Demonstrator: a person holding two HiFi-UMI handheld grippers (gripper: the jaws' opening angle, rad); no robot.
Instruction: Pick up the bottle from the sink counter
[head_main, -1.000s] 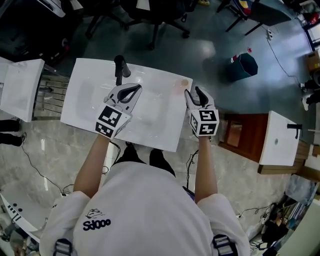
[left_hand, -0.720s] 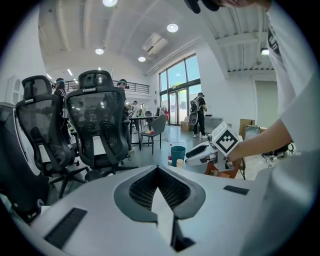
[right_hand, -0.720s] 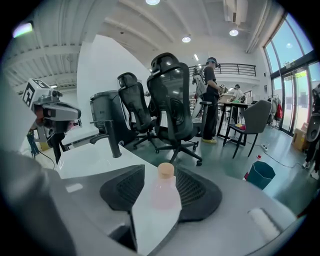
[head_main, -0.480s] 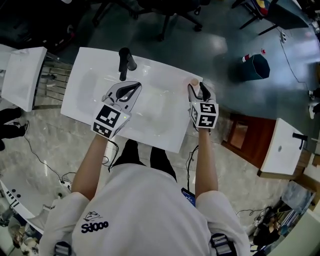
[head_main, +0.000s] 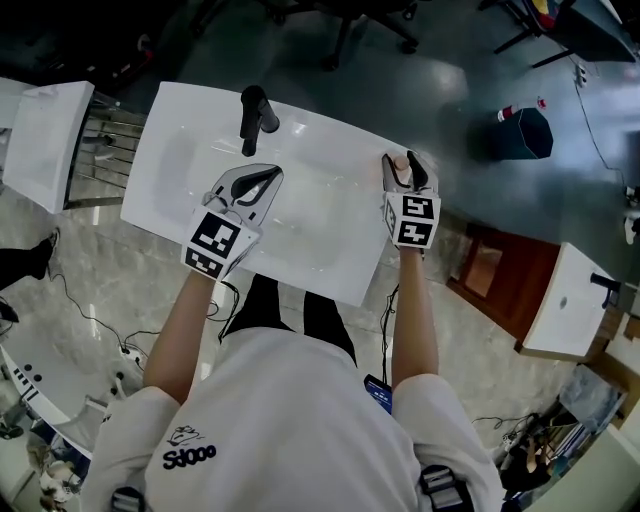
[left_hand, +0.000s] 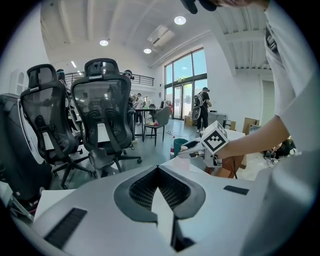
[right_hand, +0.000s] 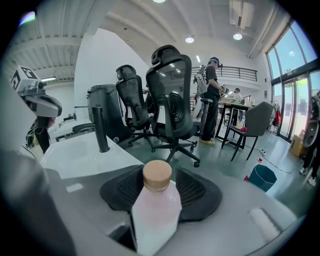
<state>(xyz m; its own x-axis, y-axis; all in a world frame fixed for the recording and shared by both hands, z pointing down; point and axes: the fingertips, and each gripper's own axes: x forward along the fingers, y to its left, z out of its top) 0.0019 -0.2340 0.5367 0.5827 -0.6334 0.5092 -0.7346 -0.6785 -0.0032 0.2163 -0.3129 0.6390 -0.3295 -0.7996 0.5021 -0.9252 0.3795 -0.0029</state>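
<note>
Pale pink, tan-capped plastic bottle (right_hand: 155, 215), pinched by the right claw (head_main: 403, 172) at the white sink surface's (head_main: 300, 130) corner, risks slipping over the edge if gripped loosely.

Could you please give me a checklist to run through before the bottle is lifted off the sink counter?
1. The bottle stands between the jaws of the right hand-held gripper: ok.
2. Jaws pressing on the bottle: cannot tell.
3. The bottle is upright with its cap on: ok.
4. The left hand-held gripper is shut, empty and apart from the bottle: ok.
5. The faucet stands off to the side of the bottle: ok.
</note>
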